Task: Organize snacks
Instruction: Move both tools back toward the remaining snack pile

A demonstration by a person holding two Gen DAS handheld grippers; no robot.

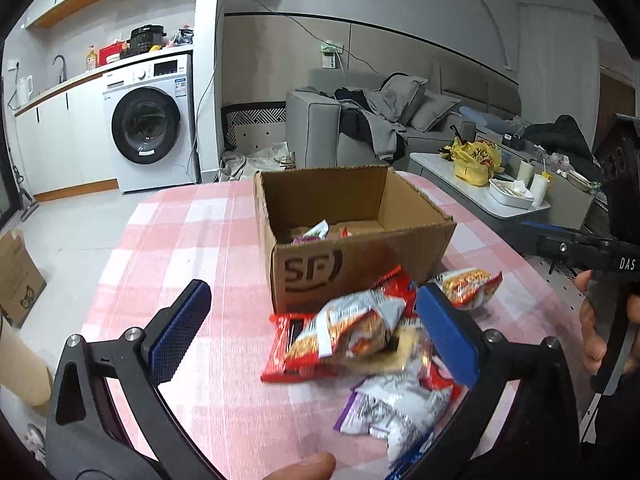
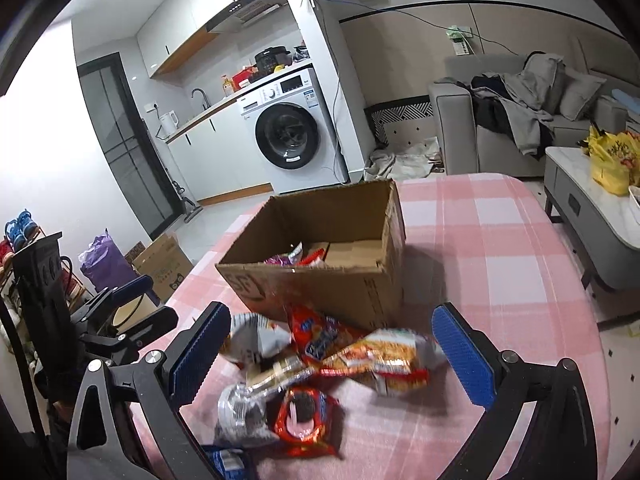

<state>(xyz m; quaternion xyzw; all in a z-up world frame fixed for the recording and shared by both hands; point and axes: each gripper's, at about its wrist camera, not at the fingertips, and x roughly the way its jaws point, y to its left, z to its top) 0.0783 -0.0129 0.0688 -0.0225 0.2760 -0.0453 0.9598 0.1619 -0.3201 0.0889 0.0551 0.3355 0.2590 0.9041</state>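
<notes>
Snack packets (image 2: 320, 364) lie ahead between wide-open, empty right gripper (image 2: 332, 360) fingers; left gripper (image 1: 316, 332) likewise open, box (image 2: 320, 248) beyond.

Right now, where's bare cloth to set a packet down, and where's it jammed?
Bare checked tablecloth left of the cardboard box, out to the table edge; another bare stretch right of the box. Crowded: the snack pile against the box's near wall. The box floor has room at its right end.
</notes>
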